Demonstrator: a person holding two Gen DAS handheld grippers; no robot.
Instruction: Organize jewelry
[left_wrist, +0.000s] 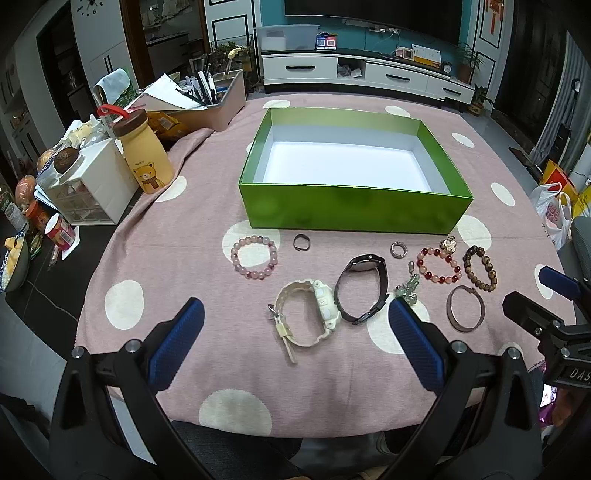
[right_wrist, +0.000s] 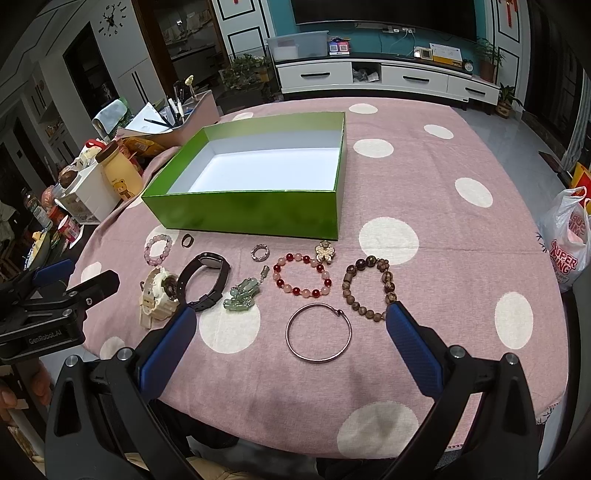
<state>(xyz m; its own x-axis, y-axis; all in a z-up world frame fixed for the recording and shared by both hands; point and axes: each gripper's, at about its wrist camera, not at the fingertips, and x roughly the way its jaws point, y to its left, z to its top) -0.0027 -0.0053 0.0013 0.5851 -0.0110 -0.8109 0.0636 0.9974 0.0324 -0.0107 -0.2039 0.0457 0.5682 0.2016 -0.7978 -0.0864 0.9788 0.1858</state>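
Pink polka-dot tablecloth. I hold the left gripper and right gripper wide open, empty. Watches, bracelets and rings lie before them; the green box beyond is empty. Sorting not begun.

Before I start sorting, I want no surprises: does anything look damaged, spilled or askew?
Nothing stands out. The green box sits empty and upright, and the jewelry, including both watches, lies separate in front of it.

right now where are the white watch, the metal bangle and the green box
white watch (left_wrist: 325, 302), left wrist view, its case
metal bangle (right_wrist: 295, 347), right wrist view, lower left rim
green box (left_wrist: 354, 208), left wrist view, near wall
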